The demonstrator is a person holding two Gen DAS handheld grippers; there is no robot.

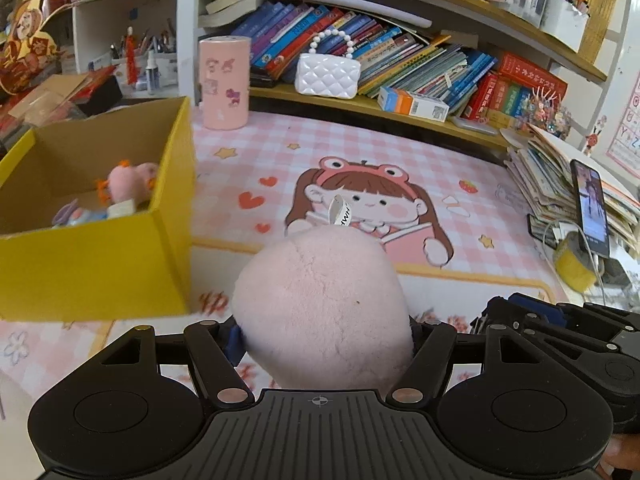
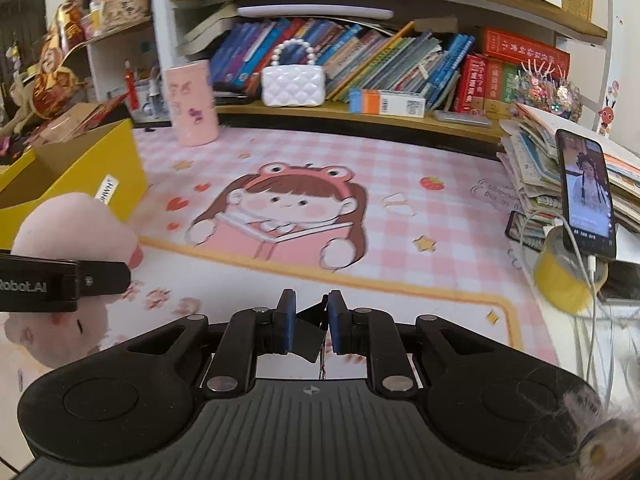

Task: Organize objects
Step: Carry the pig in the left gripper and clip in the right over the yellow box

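My left gripper point(image 1: 326, 340) is shut on a pink plush toy point(image 1: 324, 304) with a white label and holds it above the pink cartoon desk mat point(image 1: 400, 152), right of the yellow cardboard box point(image 1: 96, 264). The box holds a small pink plush point(image 1: 128, 180) and other small toys. In the right wrist view the left gripper point(image 2: 68, 280) and the plush point(image 2: 72, 228) show at the left, near the box point(image 2: 80, 172). My right gripper point(image 2: 312, 320) hangs low over the mat's front edge, jaws nearly closed, nothing between them but a black part of the gripper itself.
A pink cylindrical container point(image 1: 224, 80) stands at the mat's back. A white quilted purse point(image 1: 328, 74) and books sit on the low shelf. A phone point(image 2: 586, 196) leans on a stack of books at the right, above a yellow tape roll point(image 2: 568, 276) and cables.
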